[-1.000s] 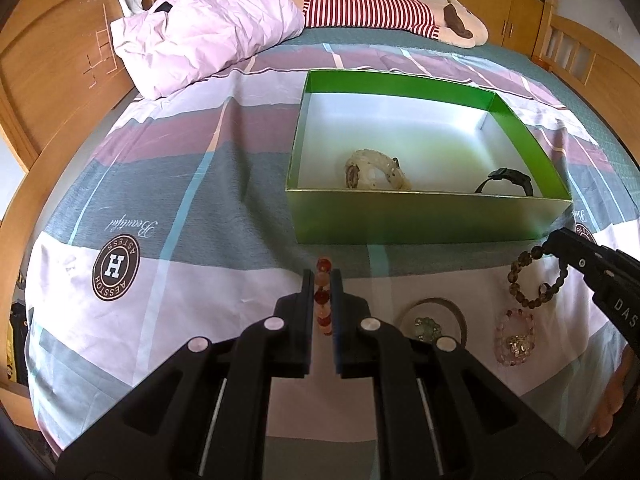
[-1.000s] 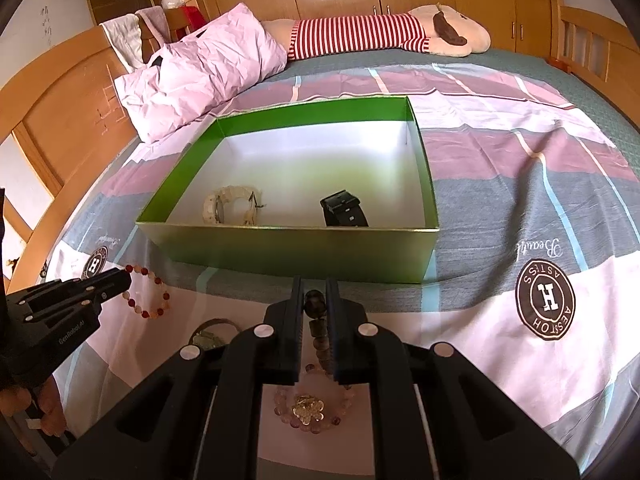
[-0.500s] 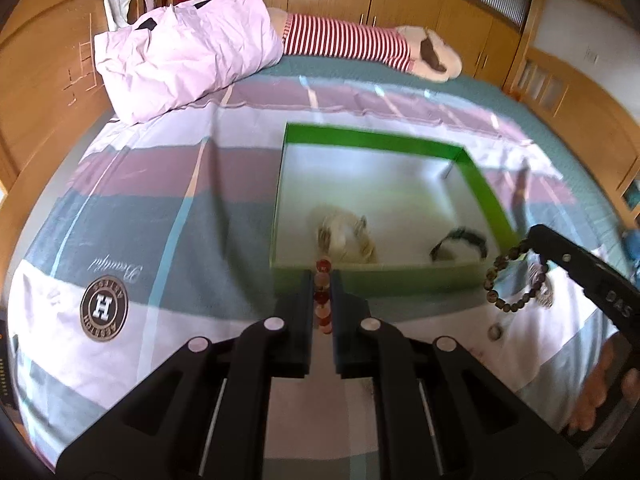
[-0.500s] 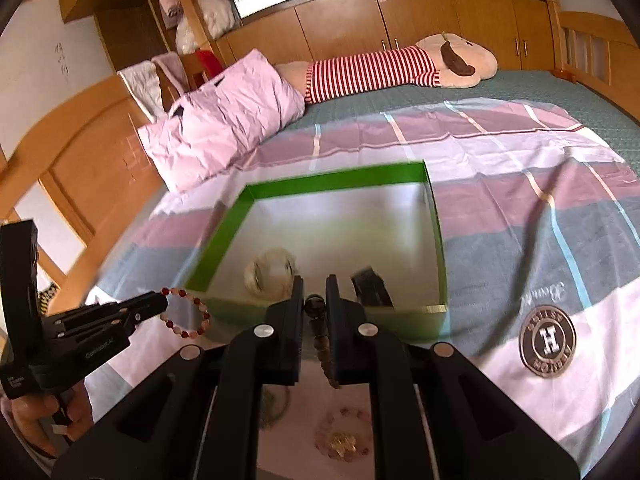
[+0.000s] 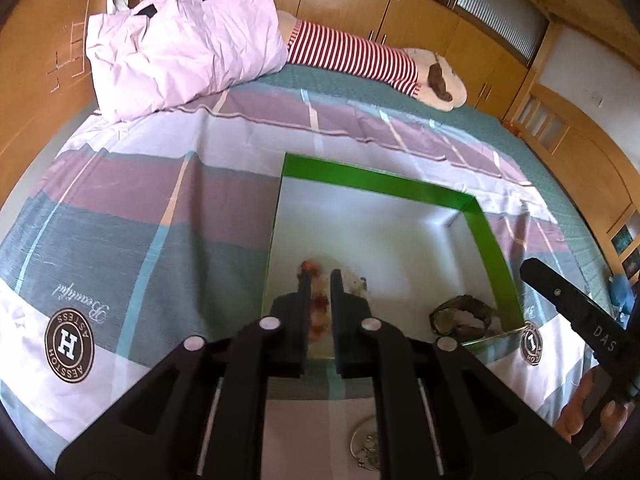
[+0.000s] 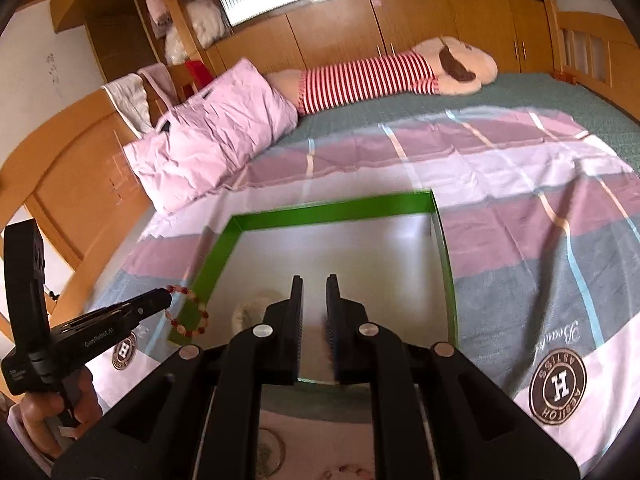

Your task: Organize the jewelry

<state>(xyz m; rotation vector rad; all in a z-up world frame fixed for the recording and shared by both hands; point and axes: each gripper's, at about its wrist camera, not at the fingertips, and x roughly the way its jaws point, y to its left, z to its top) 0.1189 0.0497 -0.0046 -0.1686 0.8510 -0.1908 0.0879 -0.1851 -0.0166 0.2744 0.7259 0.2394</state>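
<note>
The shallow green cardboard box (image 6: 328,211) has glossy, foil-like walls and a smooth, matt white paper floor. It sits on a soft woven cloth bedsheet (image 5: 120,216) with printed stripes, lightly creased. Both tongs (image 5: 319,280) look like matt black plastic with small shiny metal pins. The surrounding orange wooden cabinets (image 6: 328,40) look smoothly varnished.

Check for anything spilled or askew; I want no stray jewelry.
Nothing looks spilled or damaged. The green box sits flat; the red bead bracelet hangs from the left gripper. One round piece lies outside the box, on the bedspread.
</note>
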